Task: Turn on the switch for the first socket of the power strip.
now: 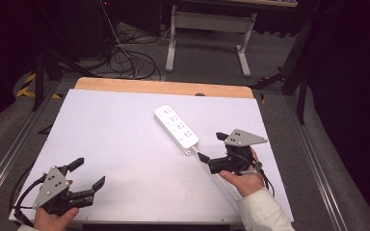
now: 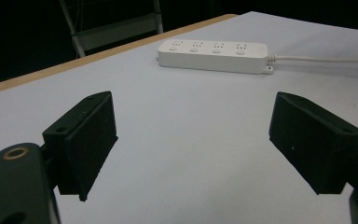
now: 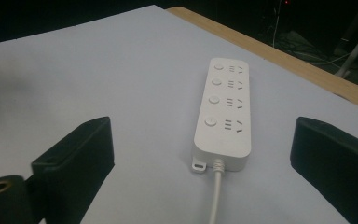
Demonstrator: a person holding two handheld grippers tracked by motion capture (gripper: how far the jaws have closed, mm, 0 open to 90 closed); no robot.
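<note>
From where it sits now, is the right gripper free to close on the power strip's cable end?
Probably yes: the right gripper is open, facing the power strip with bare table between.

- White plastic four-socket power strip [image 1: 176,126], oblong, flat on its back, sockets up.
- Lies diagonally on the white table [image 1: 115,144], right of centre.
- White cord [image 3: 216,196] exits its near end.

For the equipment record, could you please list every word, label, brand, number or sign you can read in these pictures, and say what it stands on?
None: no readable text stands anywhere.
Power strip: four round buttons and four sets of socket slots, no brand or rating legible on its top.
Grey plates on the left gripper and right gripper: screw holes alone, no lettering.
White table: blank.
Yellow-and-black striped floor marking: a pattern, no words.
</note>
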